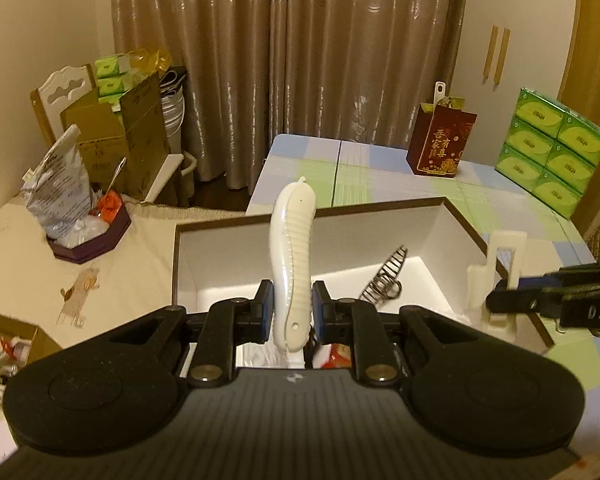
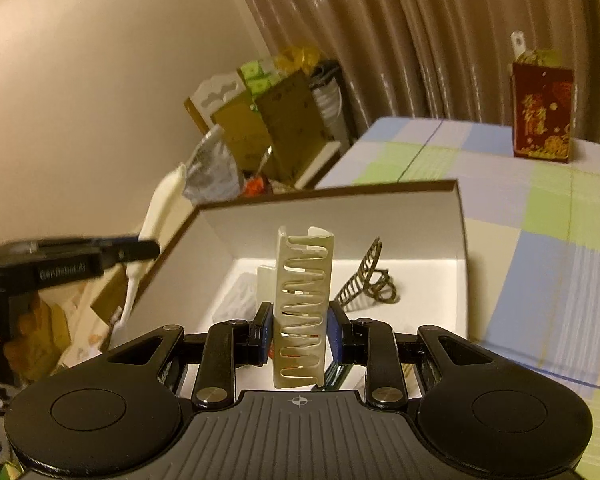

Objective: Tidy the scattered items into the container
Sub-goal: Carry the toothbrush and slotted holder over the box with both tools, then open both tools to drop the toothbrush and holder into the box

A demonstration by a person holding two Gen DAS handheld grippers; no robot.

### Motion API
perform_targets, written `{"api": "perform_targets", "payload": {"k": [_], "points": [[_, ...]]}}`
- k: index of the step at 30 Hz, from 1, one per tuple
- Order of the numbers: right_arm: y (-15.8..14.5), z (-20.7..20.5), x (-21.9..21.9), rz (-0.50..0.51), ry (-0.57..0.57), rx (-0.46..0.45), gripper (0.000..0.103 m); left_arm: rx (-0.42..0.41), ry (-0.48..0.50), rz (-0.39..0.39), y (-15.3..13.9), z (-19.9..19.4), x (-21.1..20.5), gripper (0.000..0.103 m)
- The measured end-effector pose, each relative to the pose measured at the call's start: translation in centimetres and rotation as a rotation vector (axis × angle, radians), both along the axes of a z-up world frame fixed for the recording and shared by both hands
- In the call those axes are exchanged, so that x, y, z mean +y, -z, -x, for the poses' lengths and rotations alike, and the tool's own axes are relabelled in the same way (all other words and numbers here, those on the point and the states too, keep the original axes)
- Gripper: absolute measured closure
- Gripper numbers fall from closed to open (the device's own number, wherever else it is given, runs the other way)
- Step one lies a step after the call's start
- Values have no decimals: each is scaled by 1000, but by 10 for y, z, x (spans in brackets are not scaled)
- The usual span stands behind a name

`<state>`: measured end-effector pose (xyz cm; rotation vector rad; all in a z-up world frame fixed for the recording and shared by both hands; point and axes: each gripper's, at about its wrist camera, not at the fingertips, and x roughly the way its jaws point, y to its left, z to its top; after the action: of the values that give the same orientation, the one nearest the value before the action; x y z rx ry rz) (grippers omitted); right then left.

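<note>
My left gripper (image 1: 292, 309) is shut on a white ribbed curved handle (image 1: 293, 240) that stands upright over the near wall of the container, a brown-rimmed box with a white inside (image 1: 380, 232). A dark wire hair clip (image 1: 384, 280) lies on the box floor. My right gripper (image 2: 300, 332) is shut on a cream claw clip with zigzag slots (image 2: 305, 280), held upright over the same box (image 2: 340, 220) beside the dark clip (image 2: 368, 280). Each gripper shows in the other view: the right gripper (image 1: 496, 303) at the box's right rim, the left gripper (image 2: 148, 249) at its left rim.
The box sits on a checked cloth (image 1: 380, 168). A red gift bag (image 1: 440, 144) and stacked green tissue packs (image 1: 552, 148) stand at the back. A purple hexagonal tray with bags (image 1: 88, 240), cardboard boxes (image 1: 116, 136) and a small open carton (image 1: 8, 344) crowd the left.
</note>
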<state>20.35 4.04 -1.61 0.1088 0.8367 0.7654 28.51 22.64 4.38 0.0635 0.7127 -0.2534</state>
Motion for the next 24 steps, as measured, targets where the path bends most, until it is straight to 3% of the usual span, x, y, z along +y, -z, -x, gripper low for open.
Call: {"api": "perform_targets", "payload": {"k": [3, 9, 20, 24], "points": [[16, -7, 11, 44, -22, 24, 78, 22, 10, -22, 16, -15, 0, 87], [41, -10, 31, 141, -96, 71, 78, 159, 15, -52, 62, -29, 2, 87], [64, -16, 57, 275, -221, 113, 78, 280, 313, -89, 94, -41, -16, 87], [70, -20, 63, 308, -253, 138, 78, 324, 367, -89, 100, -46, -20, 87]]}}
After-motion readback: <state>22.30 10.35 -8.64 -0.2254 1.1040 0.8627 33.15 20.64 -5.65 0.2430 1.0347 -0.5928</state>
